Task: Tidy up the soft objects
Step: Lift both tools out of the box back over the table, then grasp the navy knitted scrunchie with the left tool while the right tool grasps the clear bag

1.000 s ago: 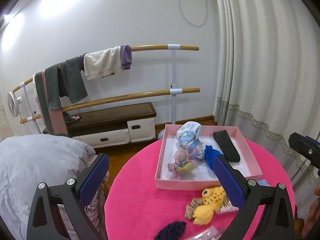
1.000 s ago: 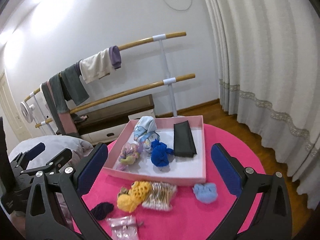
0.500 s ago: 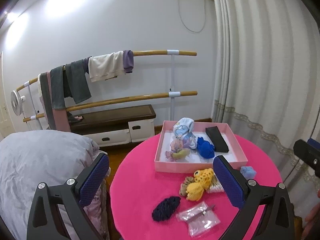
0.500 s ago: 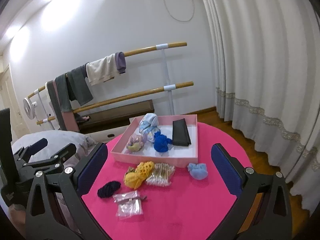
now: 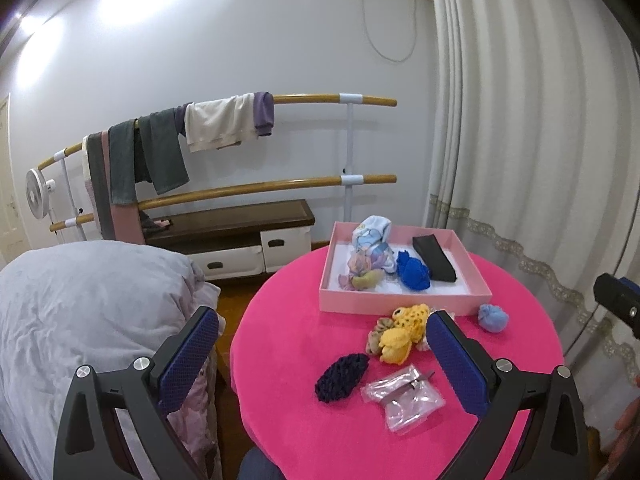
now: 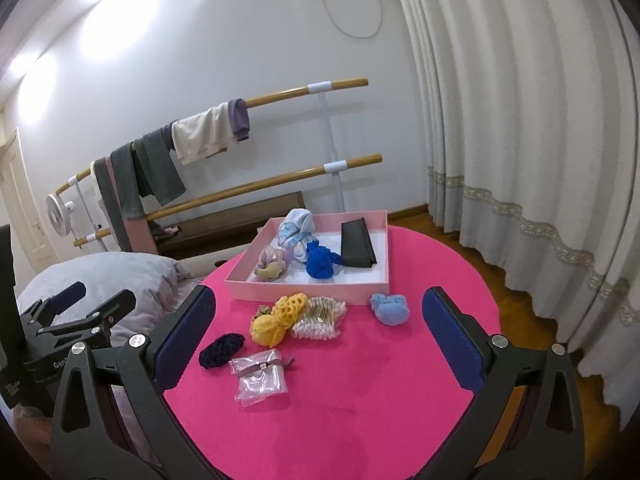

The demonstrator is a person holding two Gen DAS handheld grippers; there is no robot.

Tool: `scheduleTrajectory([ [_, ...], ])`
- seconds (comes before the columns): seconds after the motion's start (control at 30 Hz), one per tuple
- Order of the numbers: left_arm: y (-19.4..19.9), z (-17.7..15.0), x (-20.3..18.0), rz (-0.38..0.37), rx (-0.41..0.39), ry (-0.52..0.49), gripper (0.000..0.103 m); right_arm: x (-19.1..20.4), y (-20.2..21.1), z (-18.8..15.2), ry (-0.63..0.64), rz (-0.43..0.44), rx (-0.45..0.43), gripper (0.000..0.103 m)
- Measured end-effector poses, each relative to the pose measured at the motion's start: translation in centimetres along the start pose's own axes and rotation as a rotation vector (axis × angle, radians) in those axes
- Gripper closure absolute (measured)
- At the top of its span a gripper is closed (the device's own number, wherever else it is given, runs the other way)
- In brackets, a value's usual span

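Four soft bundles lie in the pink tray (image 6: pixel 308 292) at the far side of the round pink desk (image 6: pixel 360 400): one pale printed roll (image 6: pixel 298 228), one pastel knot (image 6: pixel 271 266), one royal-blue ball (image 6: pixel 320 263), plus one flat black case (image 6: pixel 356 245); outside it, near the front wall, wait one yellow crochet piece (image 6: pixel 280 318), one navy net (image 6: pixel 221 350), one light-blue ball (image 6: pixel 391 309), one bundle of cotton swabs (image 6: pixel 319 317), one clear packet (image 6: pixel 262 376); all look light and squashy, so I would pinch each through its bulk, the slippery packet by an edge; left tongs (image 5: pixel 324 354) and right tongs (image 6: pixel 320 334) hang spread wide, empty, above the desk's near edge.
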State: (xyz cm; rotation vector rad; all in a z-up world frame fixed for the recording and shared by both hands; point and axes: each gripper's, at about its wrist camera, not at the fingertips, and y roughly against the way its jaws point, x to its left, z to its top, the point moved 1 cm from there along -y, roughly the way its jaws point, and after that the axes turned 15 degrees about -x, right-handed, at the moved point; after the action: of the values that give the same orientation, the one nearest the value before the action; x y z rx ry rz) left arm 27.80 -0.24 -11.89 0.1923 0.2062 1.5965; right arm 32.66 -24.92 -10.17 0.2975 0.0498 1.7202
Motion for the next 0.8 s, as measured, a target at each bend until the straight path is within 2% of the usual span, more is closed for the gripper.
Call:
scheduleTrajectory([
  [0.37,0.3,-0.9,0.0,-0.008,0.017,-0.015,0.000,0.2,0.1,-0.7,0.004,0.004,0.019,0.000],
  [0.8,-4.2,-3.6,1.4,-0.008,0.144,-0.020,0.000,0.4,-3.6,-3.8,0.006,0.010,0.146,0.000],
])
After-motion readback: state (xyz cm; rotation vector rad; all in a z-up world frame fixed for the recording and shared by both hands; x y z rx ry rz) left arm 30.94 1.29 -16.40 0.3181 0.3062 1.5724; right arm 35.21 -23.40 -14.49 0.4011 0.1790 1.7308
